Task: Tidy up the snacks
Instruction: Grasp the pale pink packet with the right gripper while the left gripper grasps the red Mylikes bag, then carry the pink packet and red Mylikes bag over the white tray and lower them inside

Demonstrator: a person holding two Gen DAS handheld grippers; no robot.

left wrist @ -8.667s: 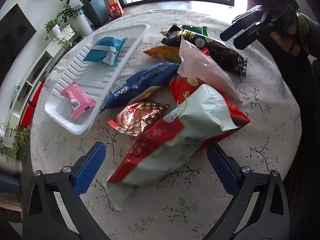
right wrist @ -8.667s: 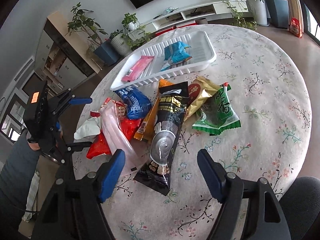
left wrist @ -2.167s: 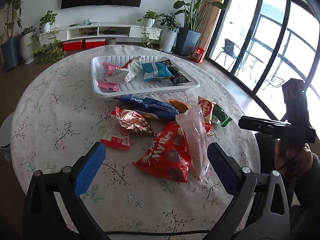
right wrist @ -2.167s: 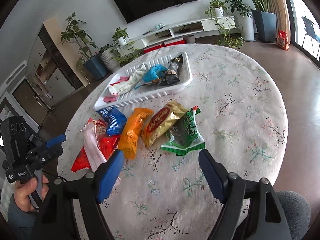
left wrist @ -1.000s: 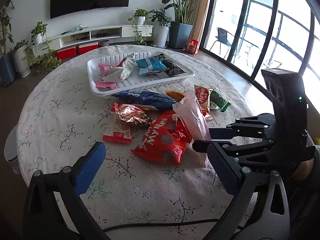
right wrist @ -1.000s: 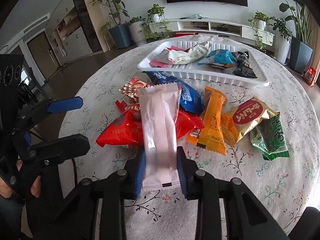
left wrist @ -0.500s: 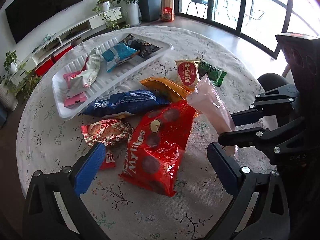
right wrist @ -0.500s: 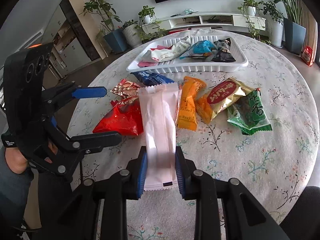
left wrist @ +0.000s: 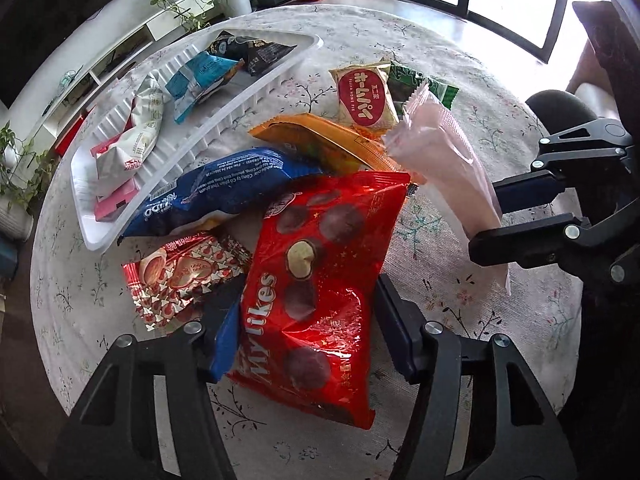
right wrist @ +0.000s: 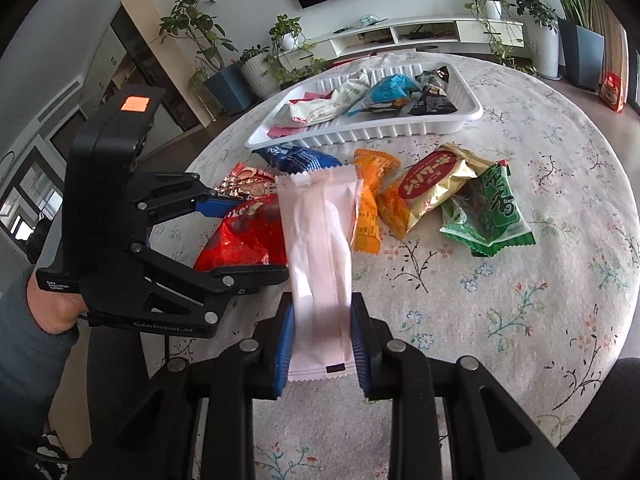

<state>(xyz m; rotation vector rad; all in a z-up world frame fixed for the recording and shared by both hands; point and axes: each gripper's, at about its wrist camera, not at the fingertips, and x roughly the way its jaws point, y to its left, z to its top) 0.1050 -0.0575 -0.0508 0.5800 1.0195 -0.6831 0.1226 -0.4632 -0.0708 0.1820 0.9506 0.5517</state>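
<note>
Floral cloth covers the round table (right wrist: 560,152), and the sorting on it looks partly done. Seen from the right gripper, the left gripper (right wrist: 256,236) sits off to its left; its fingers straddle the red chocolate bag (left wrist: 320,264), and in its own view they flank the bag's sides, though whether they have clamped it cannot be told. Just beyond that bag lie a red foil pack (left wrist: 180,272) and a blue cookie bag (left wrist: 224,192), both outside the tray.

Straight ahead of the right gripper (right wrist: 322,344), its fingers are clenched on the lower end of a pale pink packet (right wrist: 320,240), which hangs lifted above the cloth. Farther ahead, across the table, the white tray (right wrist: 400,132) already holds several snacks: a pink packet, a white bag, a light-blue bag and a black one.

To the right of the held packet, an orange bag (right wrist: 370,196), a gold-and-red bag (right wrist: 436,188) and a green bag (right wrist: 492,212) lie loose on the cloth. By this count about four items are stowed, two are in hand or nearly so, and five wait.
</note>
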